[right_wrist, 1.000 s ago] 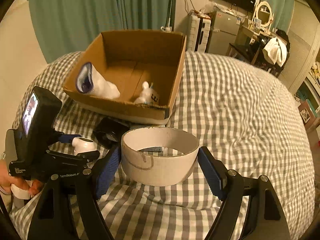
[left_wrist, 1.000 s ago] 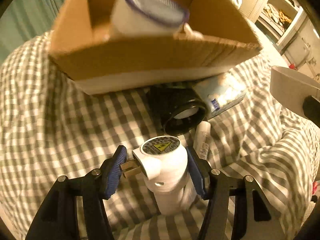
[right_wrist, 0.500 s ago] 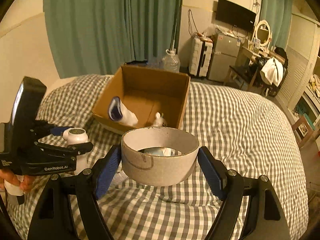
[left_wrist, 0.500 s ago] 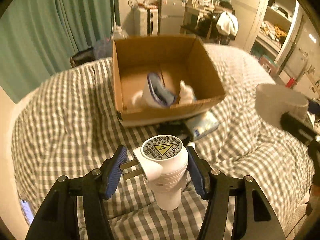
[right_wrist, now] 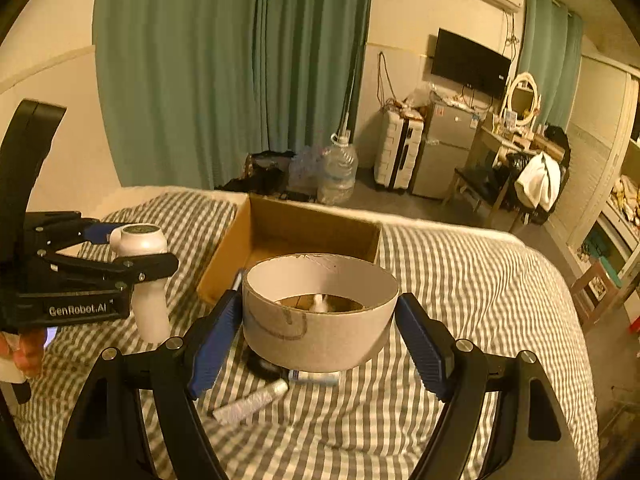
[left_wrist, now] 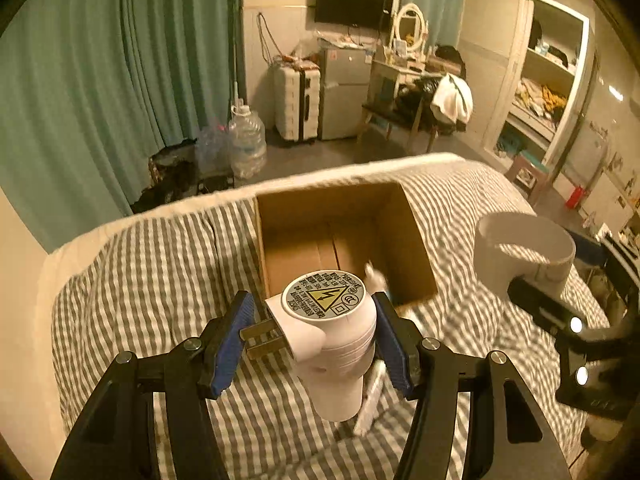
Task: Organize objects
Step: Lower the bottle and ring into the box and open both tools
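My left gripper (left_wrist: 312, 340) is shut on a white plug-in device (left_wrist: 332, 344) with a yellow warning label and two metal prongs, held high above the bed. It also shows in the right wrist view (right_wrist: 144, 272). My right gripper (right_wrist: 320, 332) is shut on a wide white cardboard ring (right_wrist: 320, 320), also high above the bed; the ring shows at the right of the left wrist view (left_wrist: 524, 252). An open cardboard box (left_wrist: 340, 240) sits on the checked bedspread (left_wrist: 160, 272) ahead, with a small white item (left_wrist: 374, 274) inside.
A white tube (right_wrist: 252, 402), a second small tube (right_wrist: 316, 377) and a black round object (right_wrist: 264, 366) lie on the bedspread under the ring. Beyond the bed are green curtains (right_wrist: 240, 72), a water bottle (right_wrist: 338, 170), a suitcase (right_wrist: 396, 156) and a small fridge (right_wrist: 444, 156).
Both grippers have risen well above the bed with their objects still held. The box and the loose items now appear much smaller and lower in both views.
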Tool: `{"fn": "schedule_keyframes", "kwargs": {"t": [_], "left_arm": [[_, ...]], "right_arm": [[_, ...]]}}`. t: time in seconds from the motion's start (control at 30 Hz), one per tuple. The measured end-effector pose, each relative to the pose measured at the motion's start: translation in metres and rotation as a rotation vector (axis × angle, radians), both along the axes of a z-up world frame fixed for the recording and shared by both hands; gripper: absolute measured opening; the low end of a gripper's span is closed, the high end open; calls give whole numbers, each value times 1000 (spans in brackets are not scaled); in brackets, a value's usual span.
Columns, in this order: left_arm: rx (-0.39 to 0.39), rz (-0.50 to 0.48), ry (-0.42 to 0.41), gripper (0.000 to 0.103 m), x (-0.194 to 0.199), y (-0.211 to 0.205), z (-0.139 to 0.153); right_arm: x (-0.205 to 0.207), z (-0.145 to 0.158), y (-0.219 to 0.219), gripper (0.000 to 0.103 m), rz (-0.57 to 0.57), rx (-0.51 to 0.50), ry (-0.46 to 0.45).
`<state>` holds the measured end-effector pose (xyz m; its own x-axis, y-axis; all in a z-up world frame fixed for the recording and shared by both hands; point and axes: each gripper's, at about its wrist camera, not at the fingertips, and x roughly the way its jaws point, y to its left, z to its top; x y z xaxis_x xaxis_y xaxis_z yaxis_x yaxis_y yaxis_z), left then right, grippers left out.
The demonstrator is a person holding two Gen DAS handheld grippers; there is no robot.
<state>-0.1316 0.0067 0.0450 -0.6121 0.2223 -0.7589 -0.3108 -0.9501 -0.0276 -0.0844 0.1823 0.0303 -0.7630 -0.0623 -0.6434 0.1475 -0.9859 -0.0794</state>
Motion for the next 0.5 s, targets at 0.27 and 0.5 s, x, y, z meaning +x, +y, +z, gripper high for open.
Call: {"fn": "schedule_keyframes", "kwargs": {"t": [0.27, 0.5], "left_arm": [[17, 12, 37, 61, -50, 1, 10], [0, 25, 10, 61, -105, 11, -17]], "right_arm": [[-49, 4, -11, 78, 11, -14, 10], [-101, -20, -5, 78, 11, -42, -24]]}}
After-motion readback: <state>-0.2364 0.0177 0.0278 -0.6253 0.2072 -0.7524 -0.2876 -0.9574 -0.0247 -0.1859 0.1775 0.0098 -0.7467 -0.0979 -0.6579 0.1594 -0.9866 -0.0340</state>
